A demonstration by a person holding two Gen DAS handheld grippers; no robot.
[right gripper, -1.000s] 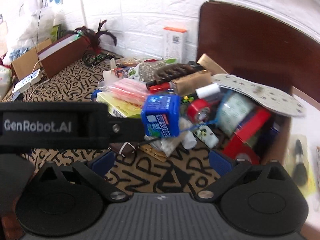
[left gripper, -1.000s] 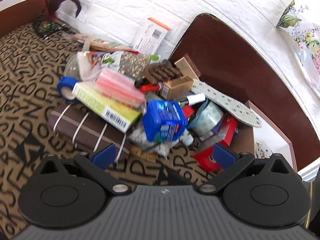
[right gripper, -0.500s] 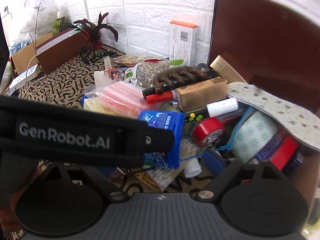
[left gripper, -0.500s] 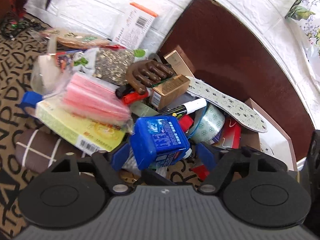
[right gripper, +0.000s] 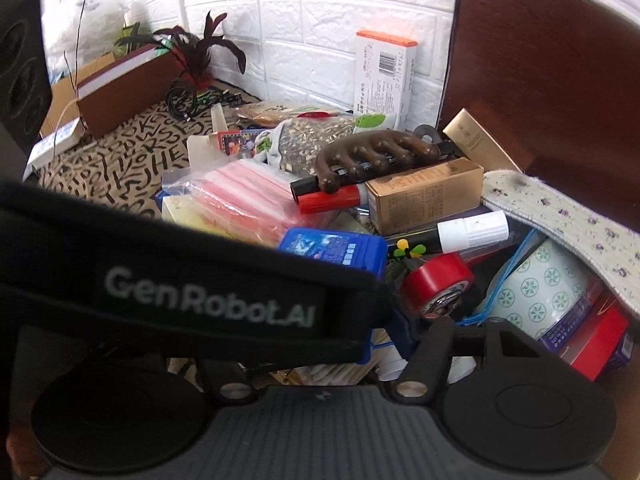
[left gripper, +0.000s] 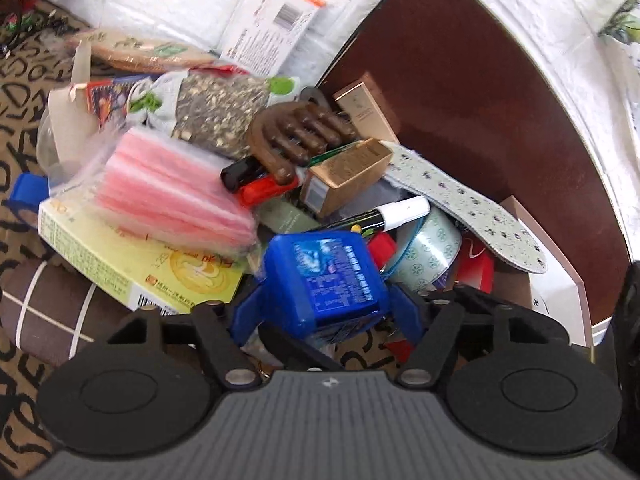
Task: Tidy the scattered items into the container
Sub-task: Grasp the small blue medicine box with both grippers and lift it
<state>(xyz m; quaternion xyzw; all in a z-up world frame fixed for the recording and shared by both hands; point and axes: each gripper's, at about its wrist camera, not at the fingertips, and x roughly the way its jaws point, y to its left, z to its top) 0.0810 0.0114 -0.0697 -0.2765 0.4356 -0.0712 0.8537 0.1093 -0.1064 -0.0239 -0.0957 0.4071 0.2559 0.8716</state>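
**Clamped on the blue box, one lift away from the container**

I had my left gripper [left gripper: 326, 314] around the blue plastic box [left gripper: 326, 276] at the near edge of the heap, a blue pad pressed against each of its sides, so I judged the grab itself to be done. The box sat tilted against the yellow carton [left gripper: 132, 268] and the pink-striped bag [left gripper: 172, 196], just left of the open cardboard container [left gripper: 560, 280], which was already crammed with a patterned tape roll [left gripper: 428, 252], a red box [left gripper: 476, 268] and a shoe insole [left gripper: 468, 208] lying over the top.

My right gripper [right gripper: 384, 336] was closing beside the same box, its right blue pad [right gripper: 404, 330] showing below the red tape roll [right gripper: 438, 282]. My other hand's strap [right gripper: 192, 292] hid its left side, so I could not tell whether anything was pinched between its jaws.

The step in hand, as I read it, was picking the blue box off the patterned cloth [left gripper: 24, 92]. Next called for a clean lift so the carton and the bag did not drag along, then a short carry right. With the container so full, I would have needed a gap beside the tape roll, or to rest the box on top.
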